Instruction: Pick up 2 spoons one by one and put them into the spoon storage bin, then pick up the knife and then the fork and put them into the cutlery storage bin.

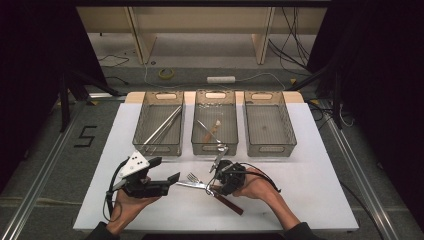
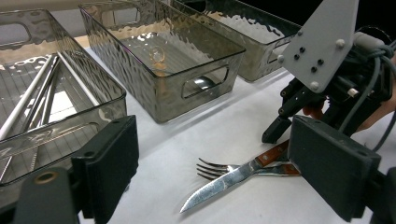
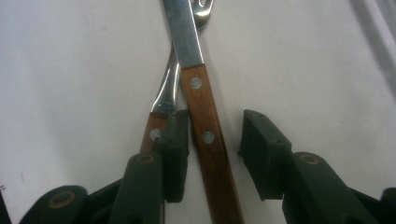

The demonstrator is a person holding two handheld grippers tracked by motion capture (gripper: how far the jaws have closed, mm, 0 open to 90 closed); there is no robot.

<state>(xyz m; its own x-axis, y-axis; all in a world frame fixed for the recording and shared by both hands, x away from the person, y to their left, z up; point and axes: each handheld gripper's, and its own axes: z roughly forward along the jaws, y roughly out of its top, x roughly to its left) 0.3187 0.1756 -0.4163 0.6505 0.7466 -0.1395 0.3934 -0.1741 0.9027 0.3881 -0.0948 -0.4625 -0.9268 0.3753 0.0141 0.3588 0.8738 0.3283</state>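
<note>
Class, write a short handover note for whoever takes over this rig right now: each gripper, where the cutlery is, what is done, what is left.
Right gripper: open, fingers straddling the knife handle on the table, not yet closed.
Left gripper: open, holding nothing, aimed at the cutlery from the left.
Knife lies across the fork in front of the bins.
Done, it seems: long metal utensils in the left bin, some pieces in the middle bin; right bin looks empty.
Left: probably grip the knife, bin it, then the fork.

A white desk (image 1: pixel 320 200) stands on grey carpet (image 1: pixel 50 150) (a black "5" (image 1: pixel 85 136) taped there), with cables (image 1: pixel 292 35), a tape roll (image 1: pixel 166 73) and wooden panels (image 1: pixel 200 20) behind.
</note>
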